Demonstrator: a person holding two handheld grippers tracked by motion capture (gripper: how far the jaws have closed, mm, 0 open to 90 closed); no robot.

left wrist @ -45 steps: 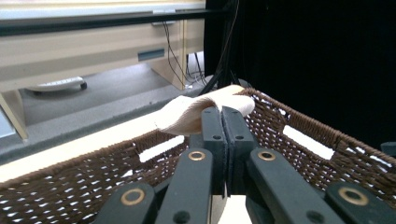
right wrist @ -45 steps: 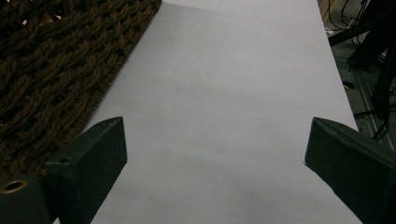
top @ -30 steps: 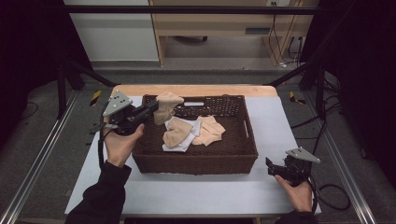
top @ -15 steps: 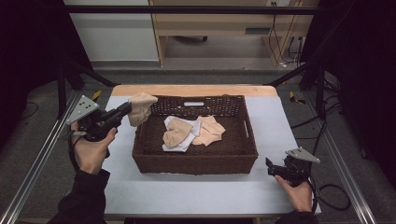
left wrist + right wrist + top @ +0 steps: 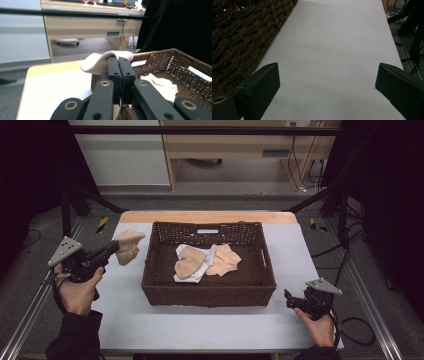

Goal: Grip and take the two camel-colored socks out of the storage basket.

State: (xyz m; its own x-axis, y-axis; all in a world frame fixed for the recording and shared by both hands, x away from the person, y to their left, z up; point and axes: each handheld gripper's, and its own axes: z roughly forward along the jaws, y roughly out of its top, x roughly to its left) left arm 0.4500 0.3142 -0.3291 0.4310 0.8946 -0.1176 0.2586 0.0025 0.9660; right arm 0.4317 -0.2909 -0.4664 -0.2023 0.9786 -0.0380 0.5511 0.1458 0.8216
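Beige sock [image 5: 128, 246] clamped in left gripper [image 5: 116, 248] jaws, right gripper [image 5: 289, 298] jaws apart over white table [image 5: 200, 325]

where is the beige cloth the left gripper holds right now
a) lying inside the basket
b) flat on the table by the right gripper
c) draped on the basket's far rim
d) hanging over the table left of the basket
d, the left gripper is shut on the beige cloth, which hangs above the table just outside the left wall of the basket.

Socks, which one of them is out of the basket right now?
The beige sock pinched in the left gripper, hanging over the table left of the wicker basket. The other socks lie in a heap inside the basket.
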